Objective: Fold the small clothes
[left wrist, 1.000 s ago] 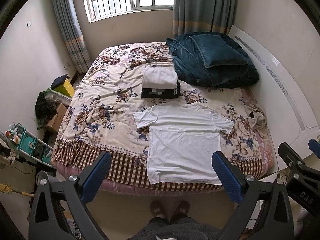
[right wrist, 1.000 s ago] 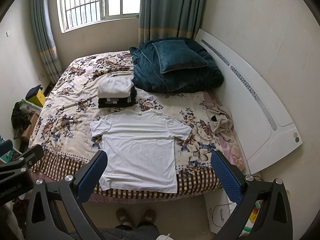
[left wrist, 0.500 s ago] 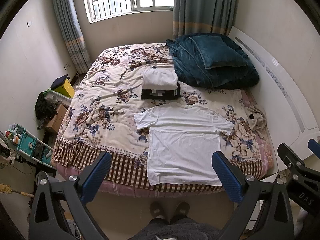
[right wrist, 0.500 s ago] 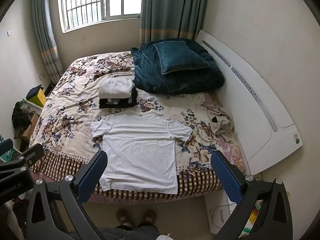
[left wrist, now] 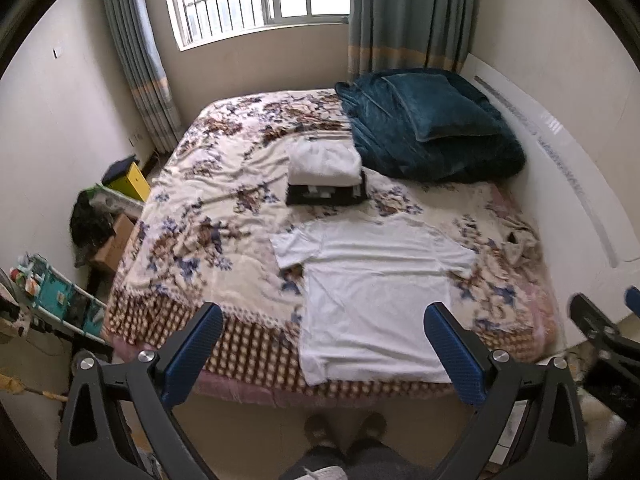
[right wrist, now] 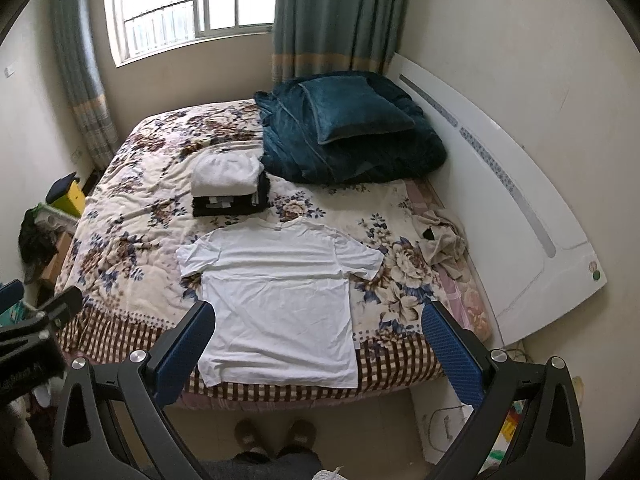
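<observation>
White T-shirt (right wrist: pixel 276 296) lies flat, sleeves spread, on floral bedspread (right wrist: pixel 132 240)

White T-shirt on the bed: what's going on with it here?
A person stands at the foot of the bed with an open hand-held gripper in each hand, left and right, neither touching anything. The white T-shirt lies flat, unfolded. A stack of folded clothes sits beyond its collar.
</observation>
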Demonstrator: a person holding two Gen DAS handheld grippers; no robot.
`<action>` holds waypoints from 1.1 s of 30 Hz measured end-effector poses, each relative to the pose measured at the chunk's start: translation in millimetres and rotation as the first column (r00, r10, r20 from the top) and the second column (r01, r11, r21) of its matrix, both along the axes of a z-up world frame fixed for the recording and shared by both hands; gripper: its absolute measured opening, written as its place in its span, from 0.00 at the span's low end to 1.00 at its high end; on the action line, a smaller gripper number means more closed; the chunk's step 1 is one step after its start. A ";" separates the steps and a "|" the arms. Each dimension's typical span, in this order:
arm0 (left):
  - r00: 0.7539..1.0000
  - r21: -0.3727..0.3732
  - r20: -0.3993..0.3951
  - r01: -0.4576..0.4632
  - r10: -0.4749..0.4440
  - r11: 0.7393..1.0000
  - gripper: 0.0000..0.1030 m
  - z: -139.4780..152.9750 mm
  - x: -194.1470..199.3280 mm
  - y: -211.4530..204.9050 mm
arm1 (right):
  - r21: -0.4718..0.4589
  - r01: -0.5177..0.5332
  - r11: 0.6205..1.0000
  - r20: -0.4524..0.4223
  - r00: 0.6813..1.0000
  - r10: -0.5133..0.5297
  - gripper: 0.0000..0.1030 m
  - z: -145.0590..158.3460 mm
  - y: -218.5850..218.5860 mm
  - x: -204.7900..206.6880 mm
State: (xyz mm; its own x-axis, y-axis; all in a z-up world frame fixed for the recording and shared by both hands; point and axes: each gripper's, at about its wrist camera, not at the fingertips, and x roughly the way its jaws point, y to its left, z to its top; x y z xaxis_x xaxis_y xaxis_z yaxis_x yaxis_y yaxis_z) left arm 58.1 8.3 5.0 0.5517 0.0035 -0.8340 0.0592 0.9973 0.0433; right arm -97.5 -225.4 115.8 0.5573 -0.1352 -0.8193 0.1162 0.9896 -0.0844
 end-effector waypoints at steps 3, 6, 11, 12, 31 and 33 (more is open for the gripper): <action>1.000 0.013 -0.002 0.006 -0.006 1.000 1.00 -28.7 24.4 0.5 | 0.010 0.047 0.999 -0.015 0.999 -0.047 1.00 -15.4 -5.1 22.0; 1.000 0.021 -0.014 0.026 -0.026 0.999 1.00 -59.1 51.1 -3.1 | -0.006 0.117 0.993 -0.026 0.993 -0.117 1.00 -42.7 -14.5 47.6; 0.997 0.045 -0.063 0.042 -0.039 0.998 1.00 -113.3 95.8 -20.0 | 0.015 0.250 0.968 -0.067 0.966 -0.249 1.00 -109.4 -50.6 99.4; 0.997 0.058 -0.073 0.038 -0.034 0.998 1.00 -128.7 109.7 -26.0 | 0.015 0.271 0.963 -0.076 0.960 -0.269 1.00 -123.8 -55.6 107.9; 0.916 0.173 -0.377 -0.078 0.139 0.982 1.00 -449.2 294.7 -127.7 | 0.189 0.702 0.687 -0.483 0.676 -0.557 1.00 -562.9 -279.9 319.4; 0.893 0.171 -0.422 -0.093 0.158 0.981 1.00 -483.4 304.1 -131.9 | 0.243 0.770 0.590 -0.527 0.615 -0.586 1.00 -612.8 -300.4 319.2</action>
